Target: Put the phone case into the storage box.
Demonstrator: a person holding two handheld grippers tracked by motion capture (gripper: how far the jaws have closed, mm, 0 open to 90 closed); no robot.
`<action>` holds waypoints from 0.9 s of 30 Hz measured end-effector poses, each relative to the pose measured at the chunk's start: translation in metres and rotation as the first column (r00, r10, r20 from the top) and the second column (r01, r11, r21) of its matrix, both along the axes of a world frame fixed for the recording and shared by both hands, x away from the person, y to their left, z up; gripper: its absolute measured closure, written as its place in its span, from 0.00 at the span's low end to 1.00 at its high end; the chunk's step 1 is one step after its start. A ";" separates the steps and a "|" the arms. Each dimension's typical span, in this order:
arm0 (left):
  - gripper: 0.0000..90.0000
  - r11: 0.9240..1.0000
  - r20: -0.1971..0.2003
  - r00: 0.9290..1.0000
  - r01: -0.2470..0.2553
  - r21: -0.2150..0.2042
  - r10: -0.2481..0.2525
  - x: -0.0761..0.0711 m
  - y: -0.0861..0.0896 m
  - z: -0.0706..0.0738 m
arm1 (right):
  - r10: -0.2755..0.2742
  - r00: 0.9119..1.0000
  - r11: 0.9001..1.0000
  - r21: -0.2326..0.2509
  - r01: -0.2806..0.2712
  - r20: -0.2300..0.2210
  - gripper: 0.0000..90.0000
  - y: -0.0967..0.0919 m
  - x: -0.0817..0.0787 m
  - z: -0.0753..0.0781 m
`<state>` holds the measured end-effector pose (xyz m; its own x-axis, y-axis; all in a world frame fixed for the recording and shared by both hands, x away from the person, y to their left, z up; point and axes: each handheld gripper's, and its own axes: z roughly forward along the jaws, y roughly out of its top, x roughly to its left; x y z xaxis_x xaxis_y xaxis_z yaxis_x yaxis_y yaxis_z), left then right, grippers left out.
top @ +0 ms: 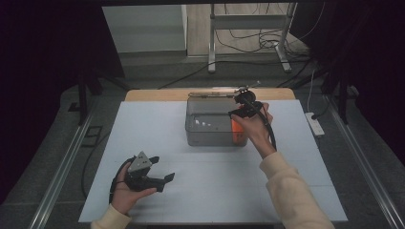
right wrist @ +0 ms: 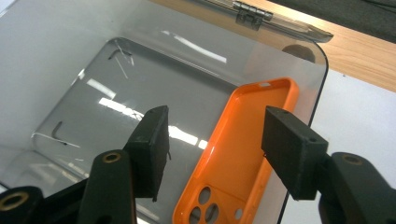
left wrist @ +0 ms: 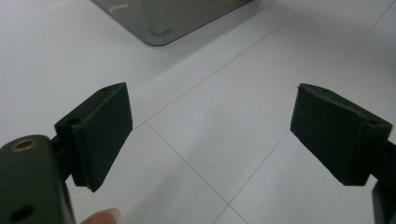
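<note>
Right gripper over the near right end of a clear plastic box, held in the right hand, pointing down into it. Jaws spread apart, pressing on nothing. Below and between them, in the right gripper view, an orange phone case lying inside the box, hollow side up, camera cut-outs at the end nearest the gripper, leaning against the box's right wall. Case free of both pads; the right-hand pad hanging just above the case's outer edge, the left-hand pad over the bare box floor. Seen from above, the same case as an orange patch directly under the gripper. Beyond the gripper tips, a hinged clear lid folded back onto a wooden board at the far edge of the white table.

Left gripper well apart from the box, low over the near left part of the table, gripped in the left hand, jaws spread wide with nothing between. Ahead of its pads, bare white tabletop, and farther off a corner of the box.
</note>
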<state>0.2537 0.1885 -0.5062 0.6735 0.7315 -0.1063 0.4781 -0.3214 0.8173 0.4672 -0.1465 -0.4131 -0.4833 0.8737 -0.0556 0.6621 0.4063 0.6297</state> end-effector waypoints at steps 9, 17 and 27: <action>0.14 1.000 -0.008 1.000 -0.006 -0.012 0.005 0.003 0.002 -0.001 | 0.063 0.998 0.996 0.058 -0.063 0.010 0.43 -0.005 -0.008 0.002; 0.14 1.000 -0.008 1.000 -0.008 -0.013 0.008 0.003 0.004 -0.001 | 0.149 0.986 0.980 0.125 -0.157 0.072 0.40 -0.018 -0.023 0.005; 0.14 1.000 -0.008 1.000 -0.013 -0.011 0.013 0.002 0.005 -0.001 | 0.249 0.942 0.945 0.158 -0.288 0.226 0.37 -0.036 -0.065 0.007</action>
